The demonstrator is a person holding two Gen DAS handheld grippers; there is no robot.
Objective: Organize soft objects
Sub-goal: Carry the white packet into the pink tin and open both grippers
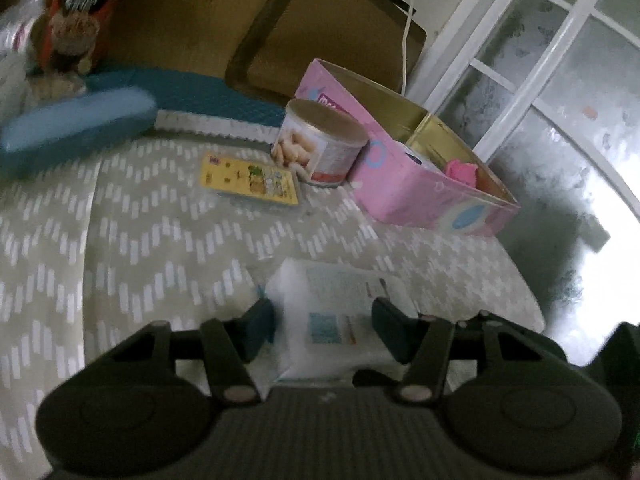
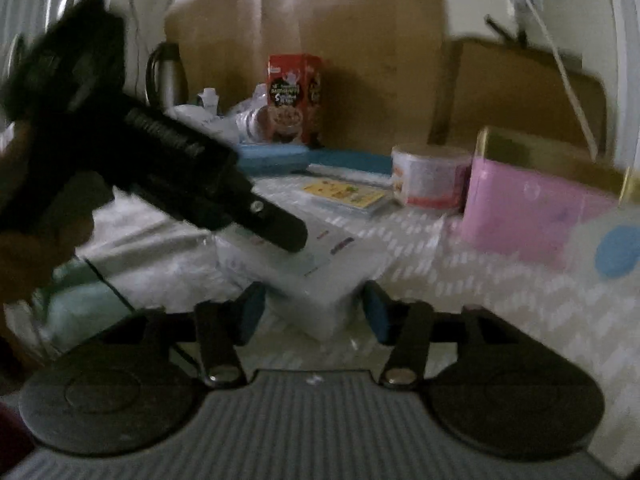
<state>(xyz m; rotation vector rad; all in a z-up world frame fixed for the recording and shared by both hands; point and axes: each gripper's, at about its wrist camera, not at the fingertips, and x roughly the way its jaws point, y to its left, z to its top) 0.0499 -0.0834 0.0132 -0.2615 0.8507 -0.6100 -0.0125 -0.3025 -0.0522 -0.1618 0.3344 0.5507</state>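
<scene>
A: What worries you here?

B: Both grippers are at the same white soft pack (image 1: 340, 312), low in the middle of each view, on the patterned cloth (image 1: 120, 240). If they squeeze and pull different ways, the pack could stretch, tear its wrapper or slip out. It looks floppy, so I'd guess it sags once lifted.

A: Is either one gripping it?

B: The left gripper (image 1: 324, 330) has the pack between its fingers, which sit close on both sides; through the blur I cannot tell whether they press it. The right gripper (image 2: 314, 312) stands open around a corner of the pack, with gaps showing at each pad.

A: And the poses?

B: In the right view the left gripper slants down from the upper left of the frame, its tip over the top of the pack. The right one comes in low, nearly level.

A: Anything nearby to knock?

B: The round tin (image 1: 320, 142) and yellow card (image 1: 250, 178) lie just beyond, centre frame, beside the pink box (image 1: 420, 196), which is probably the destination. A swing that way could topple the tin.
</scene>
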